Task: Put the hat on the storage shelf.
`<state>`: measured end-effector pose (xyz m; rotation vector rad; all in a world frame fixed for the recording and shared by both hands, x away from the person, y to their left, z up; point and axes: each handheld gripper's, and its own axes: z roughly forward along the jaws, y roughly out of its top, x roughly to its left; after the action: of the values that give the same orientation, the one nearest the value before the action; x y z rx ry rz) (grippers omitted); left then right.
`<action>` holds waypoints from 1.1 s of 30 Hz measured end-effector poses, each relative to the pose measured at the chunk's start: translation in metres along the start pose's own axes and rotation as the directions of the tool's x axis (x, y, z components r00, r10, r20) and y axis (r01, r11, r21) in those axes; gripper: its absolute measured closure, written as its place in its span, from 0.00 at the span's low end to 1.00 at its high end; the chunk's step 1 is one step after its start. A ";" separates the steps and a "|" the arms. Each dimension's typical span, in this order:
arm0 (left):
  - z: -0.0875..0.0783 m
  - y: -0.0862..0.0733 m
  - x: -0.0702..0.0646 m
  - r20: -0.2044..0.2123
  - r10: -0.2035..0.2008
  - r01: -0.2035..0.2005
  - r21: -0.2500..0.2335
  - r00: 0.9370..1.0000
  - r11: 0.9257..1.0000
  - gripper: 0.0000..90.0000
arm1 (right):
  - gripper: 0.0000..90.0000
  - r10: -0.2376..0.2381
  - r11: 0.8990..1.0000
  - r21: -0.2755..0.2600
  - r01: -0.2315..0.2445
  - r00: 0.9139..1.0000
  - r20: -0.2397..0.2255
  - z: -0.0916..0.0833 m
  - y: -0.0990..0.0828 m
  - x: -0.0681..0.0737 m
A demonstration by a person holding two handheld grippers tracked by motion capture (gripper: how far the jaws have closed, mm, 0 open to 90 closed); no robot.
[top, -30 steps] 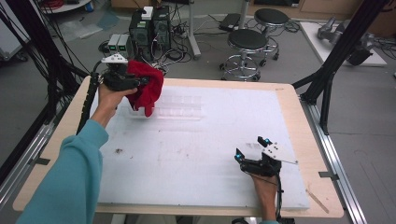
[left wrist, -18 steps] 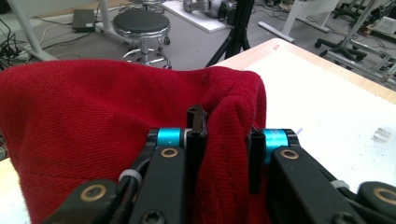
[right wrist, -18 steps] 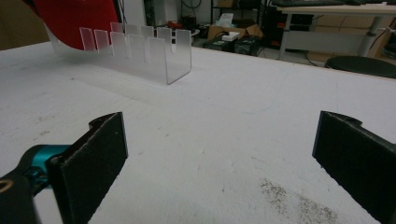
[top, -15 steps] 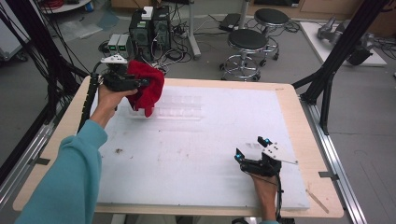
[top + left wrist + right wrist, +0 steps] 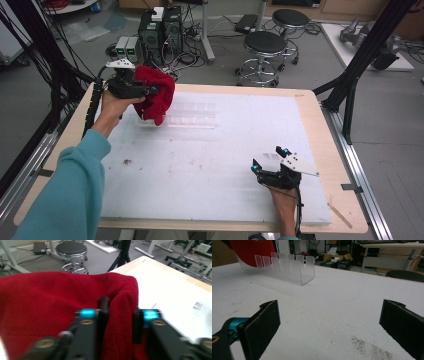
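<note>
A red knit cloth [image 5: 159, 97] hangs over the far left of the white board [image 5: 225, 150], draped around my left gripper [image 5: 151, 90]. In the left gripper view a fold of the cloth [image 5: 50, 302] sits loosely between the jaws of the left gripper [image 5: 120, 312], which have just been opening. A clear acrylic rack [image 5: 192, 115] with upright slots stands just right of the cloth; its slots [image 5: 287, 267] are bare. My right gripper [image 5: 267, 159] rests near the front right of the board. In its own view the right gripper [image 5: 329, 315] is wide open with nothing between the pads.
The board lies on a wooden table [image 5: 327, 165] with black frame posts [image 5: 355, 75] at its sides. Two round stools [image 5: 265, 47] and computer cases [image 5: 160, 30] stand on the floor beyond the far edge. Dark specks [image 5: 372, 347] mark the board.
</note>
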<state>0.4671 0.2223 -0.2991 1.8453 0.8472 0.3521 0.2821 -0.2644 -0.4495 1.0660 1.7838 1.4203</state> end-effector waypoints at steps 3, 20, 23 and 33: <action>-0.004 0.001 0.000 0.000 -0.032 0.032 0.009 0.999 0.999 0.42 | 0.02 0.003 1.000 0.000 -0.003 1.000 -0.001 0.000 0.000 0.000; -0.080 -0.036 -0.031 -0.030 0.139 -0.142 -0.232 0.990 0.962 0.10 | 0.02 0.007 1.000 -0.003 -0.007 1.000 -0.009 0.000 0.000 -0.001; -0.091 -0.053 -0.040 -0.035 0.155 -0.159 -0.246 0.987 0.956 0.10 | 0.02 0.001 1.000 -0.002 -0.001 1.000 -0.006 0.000 0.000 -0.001; -0.117 -0.161 -0.059 -0.077 0.169 -0.186 -0.365 0.983 0.912 0.10 | 0.02 0.010 0.999 -0.031 -0.010 1.000 0.002 -0.003 -0.001 -0.001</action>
<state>0.2938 0.2972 -0.3846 1.5640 0.5933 0.6269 0.2793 -0.2668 -0.4499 1.0610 1.7517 1.4479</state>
